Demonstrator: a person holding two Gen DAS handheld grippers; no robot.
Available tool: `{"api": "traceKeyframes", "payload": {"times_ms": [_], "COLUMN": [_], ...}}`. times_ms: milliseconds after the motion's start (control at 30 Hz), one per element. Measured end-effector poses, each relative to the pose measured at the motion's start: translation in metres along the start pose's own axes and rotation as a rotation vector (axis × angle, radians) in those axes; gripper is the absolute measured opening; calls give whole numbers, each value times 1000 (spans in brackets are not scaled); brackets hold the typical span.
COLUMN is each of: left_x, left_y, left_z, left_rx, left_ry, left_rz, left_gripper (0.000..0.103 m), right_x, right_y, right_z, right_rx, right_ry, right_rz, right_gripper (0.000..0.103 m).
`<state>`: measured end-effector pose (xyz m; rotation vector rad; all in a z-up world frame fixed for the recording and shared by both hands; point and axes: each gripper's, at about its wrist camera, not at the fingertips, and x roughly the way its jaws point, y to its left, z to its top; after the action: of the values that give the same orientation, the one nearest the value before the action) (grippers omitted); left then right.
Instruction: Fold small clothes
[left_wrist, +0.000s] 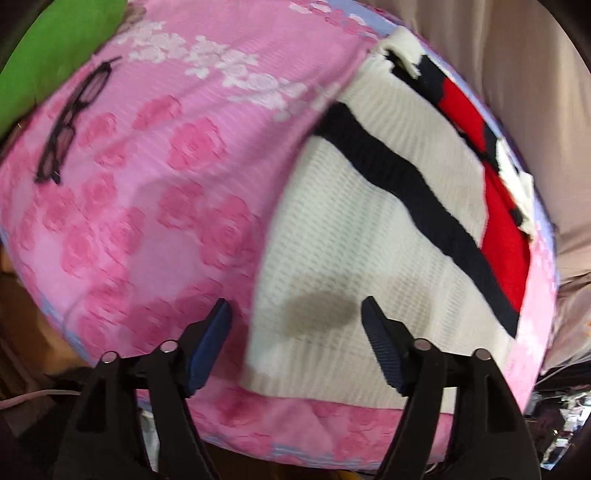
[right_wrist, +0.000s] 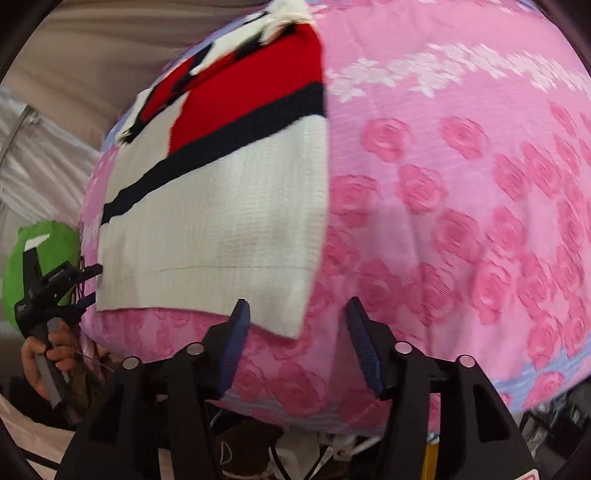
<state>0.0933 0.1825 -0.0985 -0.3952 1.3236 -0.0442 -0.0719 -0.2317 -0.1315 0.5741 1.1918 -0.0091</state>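
Bedspread (left_wrist: 155, 192): pink cloth with a darker rose pattern and a band of pale flowers, covering the whole work surface in both views.
Sweater (left_wrist: 369, 236): small knitted garment, white with a navy stripe and a red block; it lies flat on the bedspread, already folded into a rough rectangle, with a greyish smudge near its close edge in the left wrist view.
Green cushion (left_wrist: 55, 48): bright green, at the far corner of the bedspread, partly out of frame.
Curtain (left_wrist: 517, 74): beige fabric hanging beyond the sweater's far side.
Left gripper (left_wrist: 295, 319): fingers spread wide and holding nothing; it hovers over the sweater's near edge, one finger above bare bedspread, the other above white knit. The right wrist view shows it (right_wrist: 86, 284) just beside the sweater's side edge, held in a hand (right_wrist: 48, 354).
Right gripper (right_wrist: 295, 317): fingers wide apart, nothing between them, poised at the sweater's near corner; contact cannot be told.
Glasses (left_wrist: 70, 122): black-framed, lying on the bedspread well apart from the sweater.
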Motion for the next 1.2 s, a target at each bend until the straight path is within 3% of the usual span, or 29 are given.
{"api": "traceKeyframes", "payload": {"times_ms": [100, 167, 200, 233, 267, 333, 433, 567, 700, 767, 833, 933, 1000, 1067, 1200], "left_x": [3, 3, 4, 5, 2, -11, -32, -43, -43, -52, -65, -93, -106, -122, -118], "left_y": [-5, -5, -3, -2, -2, -10, -36, -58, -60, -54, -48, -49, -65, -89, -142], "left_z": [2, 7, 9, 13, 13, 12, -2, -49, -106, -134, -151, -162, -154, -131, -58], "left_rx": [-18, -52, -75, -106, -132, -145, -51, 46, 124, 167, 204, 289, 312, 341, 354], "left_ry": [-7, -11, -9, 13, 23, 2, -11, 68, 210, 279, 325, 330, 300, 201, -45], "left_rz": [-7, -6, -6, -51, -84, -127, -144, -139, -111, -89, -71, -46, -63, -106, -177], "left_gripper": [74, 66, 40, 16, 6, 7, 6, 6, 6, 6, 6, 6, 6, 6, 6], "right_x": [12, 18, 19, 21, 20, -7, -54, -104, -126, -130, -131, -144, -162, -181, -204], "right_y": [20, 31, 33, 33, 27, 17, 7, -15, -43, -60, -68, -66, -60, -53, -40], "right_z": [11, 21, 25, 29, 29, 36, 45, 39, -4, -38, -70, -109, -112, -92, -1], "right_rx": [-56, -92, -96, -90, -66, -10, -38, -49, -66, -53, -66, -97, -100, -97, -100], "right_ry": [-33, -58, -69, -63, -44, -111, -209, -239, -146, -43, 59, 189, 186, 104, -221], "right_rz": [40, 36, 23, 12, 0, 0, -60, -101, -169, -178, -185, -158, -122, -82, 1], "right_gripper": [62, 61, 46, 21, 10, 9, 8, 8, 8, 8, 8, 8, 8, 8, 8]}}
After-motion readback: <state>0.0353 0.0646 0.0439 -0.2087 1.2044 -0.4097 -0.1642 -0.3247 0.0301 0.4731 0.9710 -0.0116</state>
